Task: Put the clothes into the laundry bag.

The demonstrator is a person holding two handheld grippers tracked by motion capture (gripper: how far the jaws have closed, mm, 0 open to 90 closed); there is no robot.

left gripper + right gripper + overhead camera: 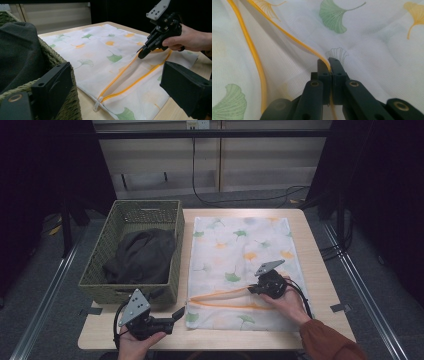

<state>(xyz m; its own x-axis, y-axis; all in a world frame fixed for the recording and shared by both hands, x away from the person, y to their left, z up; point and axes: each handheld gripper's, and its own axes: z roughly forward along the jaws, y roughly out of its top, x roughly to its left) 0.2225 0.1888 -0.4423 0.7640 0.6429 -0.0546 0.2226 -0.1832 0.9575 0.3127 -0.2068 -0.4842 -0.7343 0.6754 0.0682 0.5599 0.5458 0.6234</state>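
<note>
My right tongs (329, 62) were clamped on the upper orange zipper edge (294, 37) of the mesh laundry bag (240, 245), lifting it a little so the mouth gaped; the lower zipper edge (254, 57) lay apart from it, flat on the bag. How far inside the bag the opening ran I could not make out, since the white mesh blurred together there. My left tongs (176, 314) stood wide open and held nothing, hovering near the counter (320, 285) edge just beside the bag's near left corner, where the zipper pull (98, 103) lay. The bag was spread flat across the middle of the counter. Left of it, touching the bag's side, sat the woven basket (102, 255) with a dark garment (142, 255) bundled inside, its folds too dark to read.
</note>
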